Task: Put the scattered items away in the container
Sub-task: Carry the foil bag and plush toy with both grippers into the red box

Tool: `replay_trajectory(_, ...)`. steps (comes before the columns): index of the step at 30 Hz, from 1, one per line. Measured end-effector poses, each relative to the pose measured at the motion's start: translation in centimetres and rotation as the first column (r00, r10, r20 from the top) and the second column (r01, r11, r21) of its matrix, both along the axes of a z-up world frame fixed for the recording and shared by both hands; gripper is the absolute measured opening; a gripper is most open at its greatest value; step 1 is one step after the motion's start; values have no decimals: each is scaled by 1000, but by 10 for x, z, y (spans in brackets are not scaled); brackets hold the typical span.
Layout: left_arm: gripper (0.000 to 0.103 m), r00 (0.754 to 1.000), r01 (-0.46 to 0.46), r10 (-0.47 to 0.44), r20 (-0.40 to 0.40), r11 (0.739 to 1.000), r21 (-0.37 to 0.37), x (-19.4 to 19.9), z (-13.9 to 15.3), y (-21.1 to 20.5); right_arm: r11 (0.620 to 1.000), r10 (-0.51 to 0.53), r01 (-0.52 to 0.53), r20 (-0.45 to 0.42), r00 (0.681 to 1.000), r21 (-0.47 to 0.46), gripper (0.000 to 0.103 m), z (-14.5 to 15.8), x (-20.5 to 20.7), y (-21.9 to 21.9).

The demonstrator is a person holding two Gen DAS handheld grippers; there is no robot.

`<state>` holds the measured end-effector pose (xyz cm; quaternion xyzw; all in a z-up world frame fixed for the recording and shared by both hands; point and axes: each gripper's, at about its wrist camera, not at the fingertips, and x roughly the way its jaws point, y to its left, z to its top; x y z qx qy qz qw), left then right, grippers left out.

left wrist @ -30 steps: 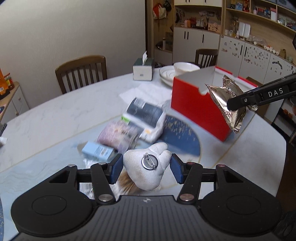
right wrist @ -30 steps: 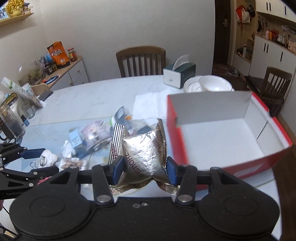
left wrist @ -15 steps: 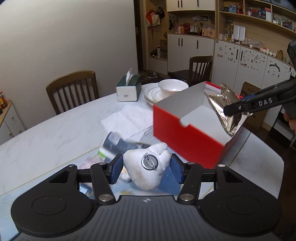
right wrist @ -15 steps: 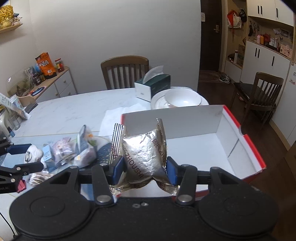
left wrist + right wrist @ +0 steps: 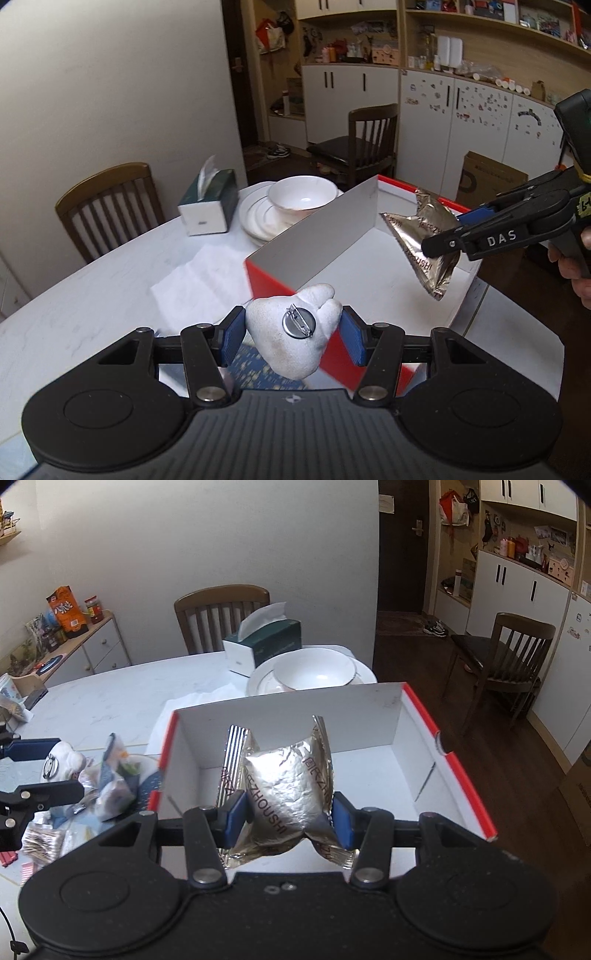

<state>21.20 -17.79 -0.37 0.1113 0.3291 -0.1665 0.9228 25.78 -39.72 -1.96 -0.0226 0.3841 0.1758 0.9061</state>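
Note:
My left gripper (image 5: 292, 336) is shut on a white plush brooch (image 5: 293, 332) whose metal pin back faces the camera. It hangs at the near left corner of the red box (image 5: 275, 280), which has a white inside. My right gripper (image 5: 288, 814) is shut on a silver foil snack packet (image 5: 284, 786), held above the open box (image 5: 469, 794). In the left wrist view that packet (image 5: 424, 240) hangs over the box's right half. In the right wrist view the left gripper (image 5: 37, 768) and the plush (image 5: 61, 762) are at the far left.
A pile of several loose packets (image 5: 110, 779) lies on the marble table (image 5: 92, 295) left of the box. Behind the box are a bowl on stacked plates (image 5: 314, 672), a green tissue box (image 5: 262, 642) and a white napkin (image 5: 199, 269). Wooden chairs (image 5: 221, 616) stand around.
Both grippers have travelled toward the red box with their loads. The left one now has the plush at the box's corner, and the right one has the foil packet over its inside.

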Motion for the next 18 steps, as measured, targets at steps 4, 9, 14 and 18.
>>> replay_trajectory(4, 54, 999, 37, -37, -2, 999, 20, 15, -1, -19, 1000, 1, -1, 0, 1000, -6, 48, -3, 10, -10)
replay_trajectory(9, 54, 997, 79, -78, -22, 996, 35, 32, -5, -41, 1000, -1, 1, -16, 1000, -1, 48, -6, 23, -22)
replay_trajectory(14, 54, 992, 118, -116, -45, 992, 51, 49, -13, -60, 1000, -22, 21, -23, 1000, -18, 48, -8, 33, -30)
replay_trajectory(18, 54, 988, 130, -125, -87, 990, 54, 63, -23, -73, 1000, -23, 22, -53, 998, -18, 48, -15, 45, -34)
